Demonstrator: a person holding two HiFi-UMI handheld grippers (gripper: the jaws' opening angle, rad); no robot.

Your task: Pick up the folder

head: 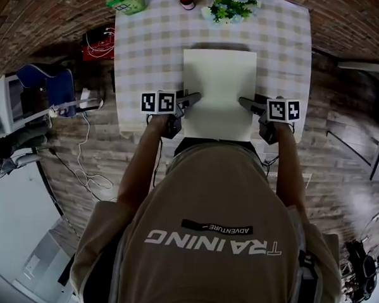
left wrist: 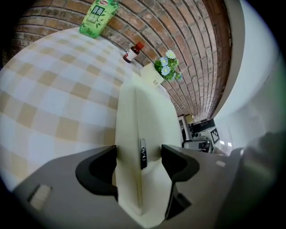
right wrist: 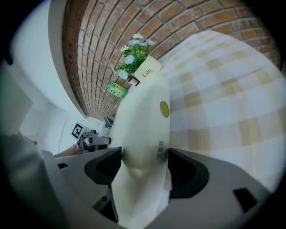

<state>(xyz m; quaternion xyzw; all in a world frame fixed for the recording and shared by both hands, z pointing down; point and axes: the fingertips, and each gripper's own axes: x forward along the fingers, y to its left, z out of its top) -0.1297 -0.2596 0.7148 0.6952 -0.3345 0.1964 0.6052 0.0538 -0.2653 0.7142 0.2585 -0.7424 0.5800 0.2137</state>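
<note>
Left gripper (left wrist: pixel 139 157) and right gripper (right wrist: pixel 143 163) both stand wide open, each with a side edge of the cream folder (head: pixel 218 86) between its jaws. Only the gripper views show this. From the head view, the folder lies on the checked table (head: pixel 144 50). Behind it are a green bottle (head: pixel 124 0), a red-capped bottle (head: pixel 186 0) and a pot (right wrist: pixel 147 70) holding flowers (head: pixel 230 7).

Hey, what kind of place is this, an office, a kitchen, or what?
Likely a staged indoor recording room: a checked-cloth table beside a brick wall, with loose cables on the floor.
</note>
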